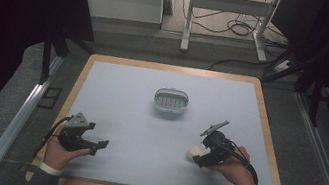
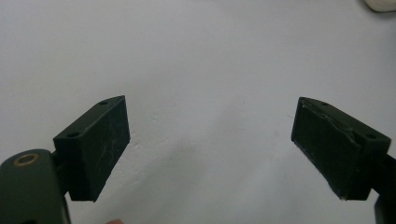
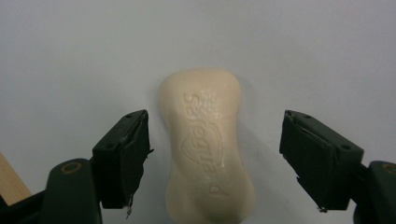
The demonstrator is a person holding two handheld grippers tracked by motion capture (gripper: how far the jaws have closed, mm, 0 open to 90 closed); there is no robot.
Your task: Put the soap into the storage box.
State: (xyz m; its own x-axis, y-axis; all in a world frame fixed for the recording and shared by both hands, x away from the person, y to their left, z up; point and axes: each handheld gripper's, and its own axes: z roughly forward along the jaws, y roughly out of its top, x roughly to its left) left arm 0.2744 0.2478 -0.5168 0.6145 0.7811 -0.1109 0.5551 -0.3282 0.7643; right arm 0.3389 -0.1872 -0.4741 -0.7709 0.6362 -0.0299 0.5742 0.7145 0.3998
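Pale bench [image 1: 117, 89], dish [image 1: 170, 100] mid-far. Soap [image 3: 208, 144] lies flat between your right tool [image 3: 215, 154] jaws, wide open, untouched. Left tool [image 2: 210, 144] wide open, empty. Likely pre-grasp: lower, close on soap flanks.

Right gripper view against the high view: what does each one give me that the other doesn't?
Right gripper view alone: the embossed lettering and shield on top of the soap bar, and clear gaps between it and both open jaws of the right hand-held gripper.

High view alone: the oval soap dish mid-table, the left hand-held gripper open near the front left, and the table's wooden border.

Shared: the soap bar lying on the pale blue surface at the right hand-held gripper.
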